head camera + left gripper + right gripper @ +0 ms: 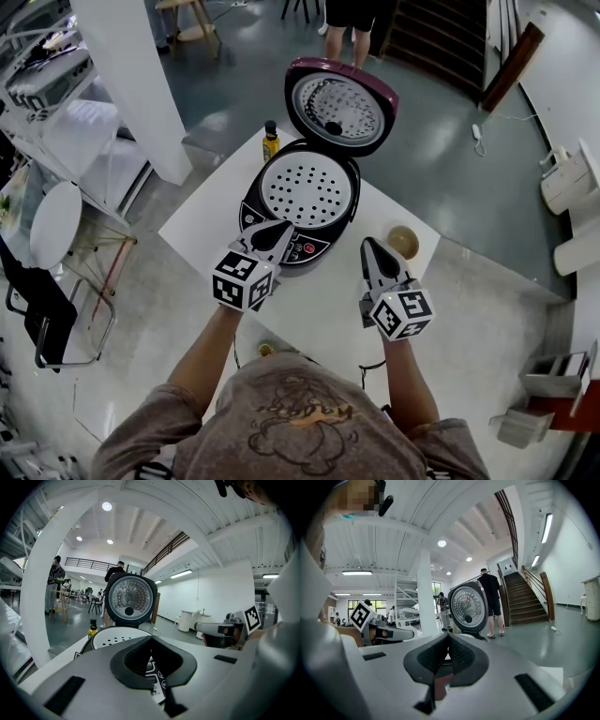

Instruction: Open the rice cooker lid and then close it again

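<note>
Lid position: the rice cooker lid [341,105] stands fully open at the far side of the cooker body [281,246]. It is hinged along the body's far edge, with its silver inner face turned toward the near side.
Lid to jaws: it lies far of and above both grippers, and its free top rim is the farthest part.
Likely next step: opening looks done. Closing would mean reaching past the pot mouth to that rim and swinging it down toward the near side.
Lid look: dark red shell, with a dimpled round metal liner and a dark centre knob.
Pot mouth: covered by a white perforated plate [309,190].
Left gripper [279,230]: jaws together on nothing, tip over the front control panel, closest to the body.
Right gripper [372,247]: jaws together on nothing, above the table [202,225] just right of the cooker, with the lid almost straight ahead.
Surroundings: a small bottle [270,141] stands far-left of the cooker. A brown round object [403,241] lies just right of the right gripper.
</note>
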